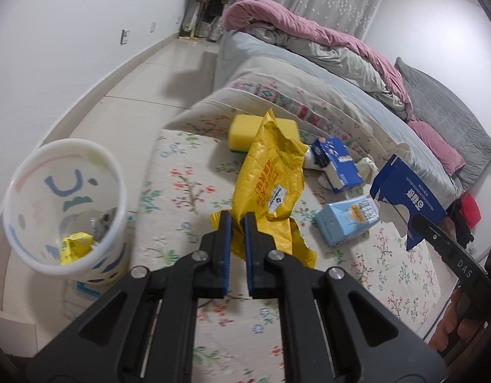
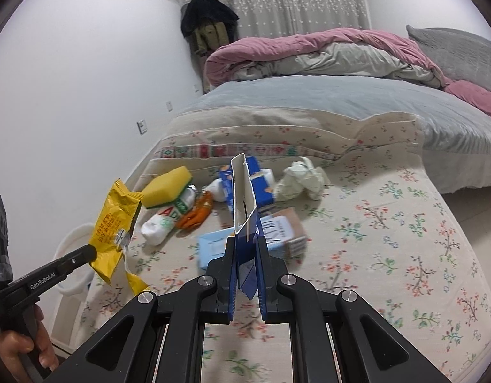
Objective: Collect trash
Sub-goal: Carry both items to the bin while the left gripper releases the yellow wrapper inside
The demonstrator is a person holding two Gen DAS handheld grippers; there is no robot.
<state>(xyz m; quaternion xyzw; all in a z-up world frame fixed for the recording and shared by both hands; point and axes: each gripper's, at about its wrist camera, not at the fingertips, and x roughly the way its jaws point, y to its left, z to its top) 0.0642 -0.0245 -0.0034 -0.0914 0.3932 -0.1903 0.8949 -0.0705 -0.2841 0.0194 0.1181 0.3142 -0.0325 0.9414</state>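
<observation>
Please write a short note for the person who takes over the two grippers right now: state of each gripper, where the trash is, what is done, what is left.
Left gripper: shut on the yellow wrapper, lifted off the mat.
Right gripper: shut on the flattened blue carton, also lifted.
Bin: on the left beside the floral mat, already holding some yellow trash.
Left to do: drop both pieces in the bin, then collect the sponge, white bottle, crumpled tissue and the light blue box.

Yellow sponge (image 1: pixel 264 134) is blurring, yellow bag (image 1: pixel 271 178) covering its middle. White bin (image 2: pixel 73 249) is mostly hiding behind that bag. Bottle (image 2: pixel 168 220) label is only partly reading.
</observation>
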